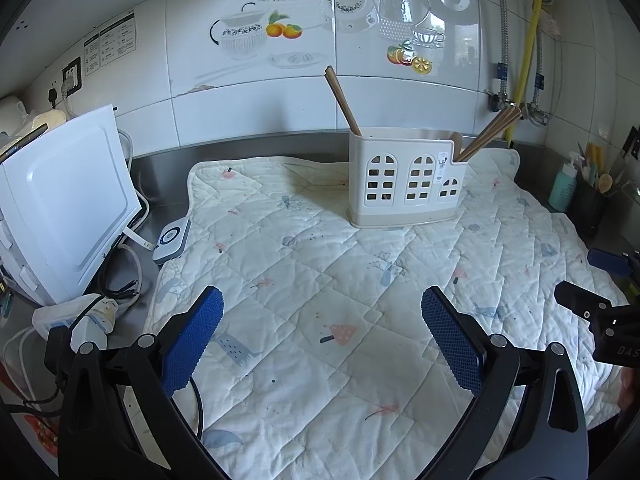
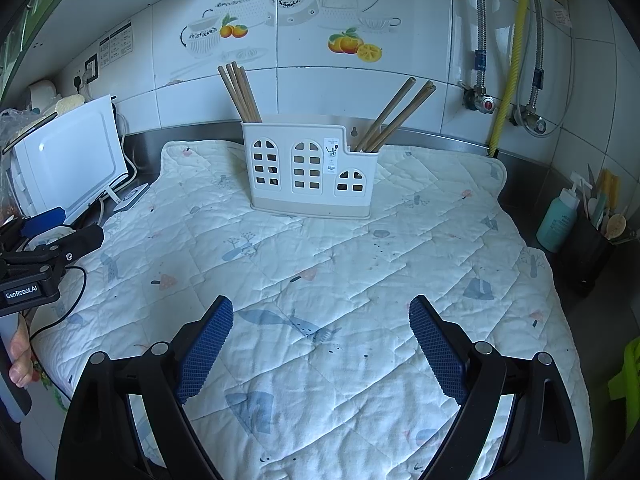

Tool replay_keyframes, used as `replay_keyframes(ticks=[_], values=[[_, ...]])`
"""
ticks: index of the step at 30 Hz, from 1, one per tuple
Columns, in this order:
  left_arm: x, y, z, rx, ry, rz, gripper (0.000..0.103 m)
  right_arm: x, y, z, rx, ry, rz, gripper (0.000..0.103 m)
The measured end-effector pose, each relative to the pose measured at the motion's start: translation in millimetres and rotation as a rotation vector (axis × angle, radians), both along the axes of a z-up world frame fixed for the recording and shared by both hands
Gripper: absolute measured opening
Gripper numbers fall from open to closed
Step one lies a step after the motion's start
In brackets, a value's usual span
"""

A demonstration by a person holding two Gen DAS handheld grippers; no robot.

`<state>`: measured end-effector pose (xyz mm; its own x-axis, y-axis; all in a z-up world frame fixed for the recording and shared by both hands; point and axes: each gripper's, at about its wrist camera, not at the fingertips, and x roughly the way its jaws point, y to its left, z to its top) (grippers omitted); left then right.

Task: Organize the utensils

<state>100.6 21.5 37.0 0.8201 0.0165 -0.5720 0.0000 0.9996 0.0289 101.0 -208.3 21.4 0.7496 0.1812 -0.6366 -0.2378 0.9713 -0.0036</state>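
Hovering wide-open claws [image 1: 322, 336] over bare quilt [image 2: 360, 280].

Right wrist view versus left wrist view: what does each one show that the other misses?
Only the right wrist view shows a green object at the right edge, a person's fingers at the left edge, and the left bundle as several separate chopsticks. Only the left wrist view shows the power strip with tangled cables beside the white appliance. Both show the utensil holder standing on the quilted mat, chopsticks in both end compartments, the teal bottle, and both tools open and empty.
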Motion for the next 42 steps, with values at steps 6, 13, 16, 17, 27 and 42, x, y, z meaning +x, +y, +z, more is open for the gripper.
replay_keyframes(ticks=[6,13,16,17,27,42], values=[[0.0,-1.3,-0.4,0.004,-0.001,0.0,0.098,-0.1,0.2,0.0,-0.001,0.0,0.0,0.087],[-0.2,-1.7,-0.5,0.005,-0.003,0.001,0.098,-0.7,0.1,0.1,-0.001,-0.001,0.0,0.087],[0.2,-1.6,-1.0,0.004,-0.003,0.001,0.098,-1.1,-0.1,0.1,0.0,-0.002,0.0,0.087],[-0.4,-1.4,-0.8,0.004,-0.003,0.0,0.098,-1.1,-0.1,0.0,0.0,-0.001,0.0,0.087],[-1.4,-1.0,0.1,0.002,-0.006,0.002,0.098,-1.3,0.0,1.2,0.001,-0.003,-0.001,0.087],[-1.9,-0.9,2.9,0.015,-0.02,0.013,0.098,-1.7,1.7,1.9,0.003,-0.003,-0.004,0.087]])
